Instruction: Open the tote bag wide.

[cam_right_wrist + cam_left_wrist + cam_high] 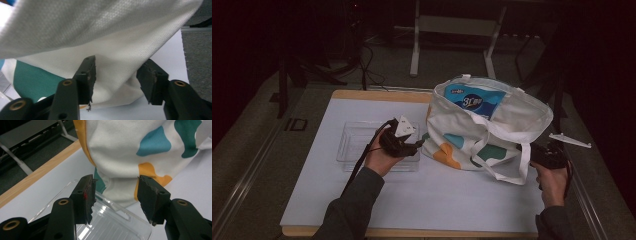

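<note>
Closest to the person, both forearms come up over the white table top (412,200), each hand carrying a gripper. The left gripper (418,145) points right toward the tote bag (472,135), just beside its lower left side; in the left gripper view its jaws stand apart with nothing pinched between them, the cloth of the bag (130,152) just beyond the tips. Under that gripper lies a clear plastic tray (354,145), flat on the table and left of the bag. The right gripper (537,154) sits at the bag's right side, beside a hanging white strap (524,165); in the right gripper view its jaws are likewise parted, the white fabric (120,65) close ahead but not clamped. Farther back, the bag stands open-mouthed in the table's right half, a blue packet (474,102) showing inside. Beyond the wooden table edge stands a metal frame (454,30) on the dark floor.
</note>
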The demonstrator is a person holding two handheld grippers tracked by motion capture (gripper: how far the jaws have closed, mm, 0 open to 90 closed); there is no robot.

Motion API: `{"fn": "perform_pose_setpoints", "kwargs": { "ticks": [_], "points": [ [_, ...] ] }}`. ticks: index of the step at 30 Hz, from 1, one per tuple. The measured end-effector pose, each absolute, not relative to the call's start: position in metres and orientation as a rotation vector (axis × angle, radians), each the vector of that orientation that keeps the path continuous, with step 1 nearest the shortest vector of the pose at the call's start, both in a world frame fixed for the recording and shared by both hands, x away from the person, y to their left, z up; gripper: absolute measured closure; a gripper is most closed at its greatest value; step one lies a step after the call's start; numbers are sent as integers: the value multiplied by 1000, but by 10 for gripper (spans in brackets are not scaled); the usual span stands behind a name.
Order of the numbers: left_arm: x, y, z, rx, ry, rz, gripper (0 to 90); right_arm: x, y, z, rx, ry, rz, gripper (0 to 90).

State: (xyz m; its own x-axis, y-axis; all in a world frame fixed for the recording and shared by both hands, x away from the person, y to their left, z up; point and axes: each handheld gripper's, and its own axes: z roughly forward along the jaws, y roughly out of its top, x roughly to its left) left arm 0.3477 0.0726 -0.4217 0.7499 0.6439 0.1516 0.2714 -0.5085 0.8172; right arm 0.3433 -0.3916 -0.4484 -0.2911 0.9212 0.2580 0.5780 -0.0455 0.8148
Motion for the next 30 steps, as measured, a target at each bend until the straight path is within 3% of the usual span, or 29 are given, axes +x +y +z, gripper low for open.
{"fn": "perform_pose_setpoints", "kwargs": {
  "ticks": [8, 12, 26, 29, 30],
  "points": [
    [359, 67, -416, 2079, 694, 592, 479, 343, -391, -446, 1567, 1854, 1231, 705],
    [372, 62, -411, 2069, 714, 597, 489, 342, -386, -446, 1530, 1859, 1202, 850],
    [403, 44, -388, 2055, 736, 659, 590, 339, -384, -441, 1499, 1852, 1225, 886],
    [406, 40, -387, 2071, 731, 657, 653, 339, -384, -439, 1497, 1852, 1235, 887],
    [406, 39, -386, 2069, 738, 652, 769, 339, -383, -437, 1481, 1851, 1241, 887]
  ]
}}
